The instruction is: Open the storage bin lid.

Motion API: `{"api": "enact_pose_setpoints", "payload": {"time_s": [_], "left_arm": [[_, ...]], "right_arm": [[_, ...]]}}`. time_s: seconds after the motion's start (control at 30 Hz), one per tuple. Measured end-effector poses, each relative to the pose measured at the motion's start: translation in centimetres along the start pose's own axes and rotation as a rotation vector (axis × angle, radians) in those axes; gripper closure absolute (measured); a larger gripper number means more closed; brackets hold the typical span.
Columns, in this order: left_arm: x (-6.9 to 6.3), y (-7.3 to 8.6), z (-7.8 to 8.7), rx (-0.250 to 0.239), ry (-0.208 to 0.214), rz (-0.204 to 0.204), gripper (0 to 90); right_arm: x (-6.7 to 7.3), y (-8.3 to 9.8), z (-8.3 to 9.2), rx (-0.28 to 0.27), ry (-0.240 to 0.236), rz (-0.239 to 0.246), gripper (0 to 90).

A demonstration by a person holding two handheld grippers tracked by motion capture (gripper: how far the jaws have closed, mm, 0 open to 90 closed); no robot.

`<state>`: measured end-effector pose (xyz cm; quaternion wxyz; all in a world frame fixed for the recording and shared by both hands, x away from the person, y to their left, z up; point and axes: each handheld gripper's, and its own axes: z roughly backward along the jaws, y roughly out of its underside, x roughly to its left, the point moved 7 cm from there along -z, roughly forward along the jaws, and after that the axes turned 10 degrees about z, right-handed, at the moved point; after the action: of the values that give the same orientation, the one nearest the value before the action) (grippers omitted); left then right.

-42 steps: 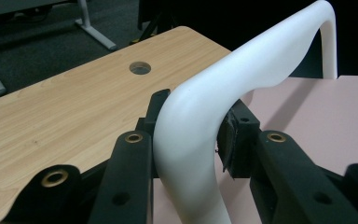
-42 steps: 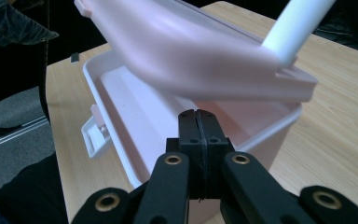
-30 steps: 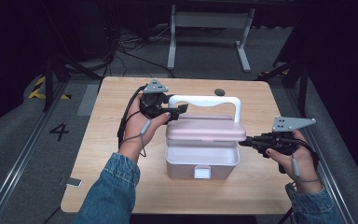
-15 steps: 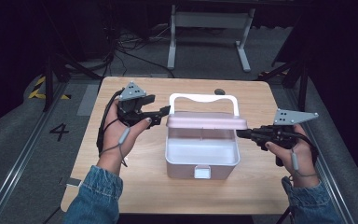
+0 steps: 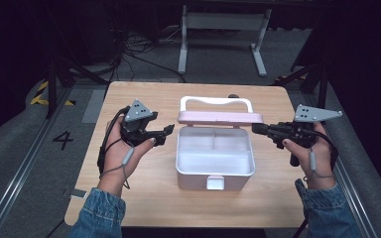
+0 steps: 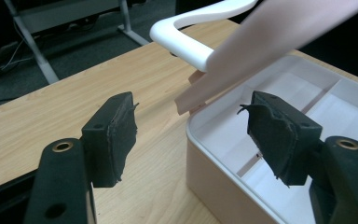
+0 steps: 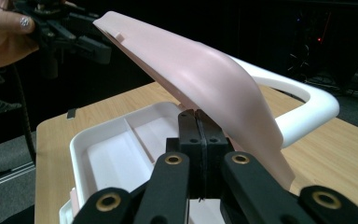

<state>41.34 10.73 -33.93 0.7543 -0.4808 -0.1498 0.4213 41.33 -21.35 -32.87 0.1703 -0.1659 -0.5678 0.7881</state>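
Observation:
A white box (image 5: 198, 178) with inner dividers stands mid-table, its pink lid (image 5: 221, 117) raised and the white handle (image 5: 216, 100) behind it. My left gripper (image 5: 164, 134) hovers just left of the box, clear of the lid. Its jaws have just been opening and are open, with nothing between the pads (image 6: 116, 135). My right gripper (image 5: 254, 128) is shut, and its tip touches the lid's right end. In the right gripper view the shut jaws (image 7: 198, 116) sit under the lid (image 7: 200, 70), above the box's compartments (image 7: 98, 154).
A small dark round object (image 5: 233, 96) lies on the wooden table (image 5: 144, 198) behind the box. A small tag (image 5: 78, 194) sits at the table's front left edge. A white metal frame (image 5: 223, 25) stands on the floor beyond the table.
My left gripper let go of the lid's left end, drew away to the left and opened wider. The lid has swung further up. The right gripper rose slightly with it.

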Motion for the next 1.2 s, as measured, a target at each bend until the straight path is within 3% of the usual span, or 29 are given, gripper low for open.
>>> {"api": "enact_pose_setpoints", "payload": {"time_s": [0.07,0.33,0.53,0.77,0.9,1.03,1.2], "left_arm": [[-0.1,0.1,-0.2,-0.009,0.023,0.006,33.2],[-0.7,-0.1,-2.2,-0.046,0.081,-0.048,27.1],[-1.6,-1.4,-3.9,-0.101,0.121,-0.062,25.9],[-1.7,-2.5,-5.0,-0.154,0.138,-0.036,29.0],[-1.6,-2.7,-5.2,-0.16,0.138,-0.027,29.4],[-1.8,-2.8,-5.5,-0.147,0.14,-0.046,29.2],[-1.8,-3.8,-5.5,-0.184,0.131,-0.035,31.5]], "right_arm": [[-0.2,-0.1,-0.1,-0.009,0.004,-0.004,90.0],[-1.4,-0.4,0.3,-0.048,0.037,-0.02,90.0],[-1.8,-0.6,0.0,-0.057,0.045,-0.025,90.0],[-2.1,-0.7,-0.1,-0.066,0.035,-0.03,90.0],[-2.4,-0.8,-0.5,-0.071,0.035,-0.034,90.0],[-2.5,-0.8,-0.7,-0.07,0.048,-0.026,89.3],[-2.7,-0.6,-0.5,-0.066,0.057,-0.026,86.2]]}}
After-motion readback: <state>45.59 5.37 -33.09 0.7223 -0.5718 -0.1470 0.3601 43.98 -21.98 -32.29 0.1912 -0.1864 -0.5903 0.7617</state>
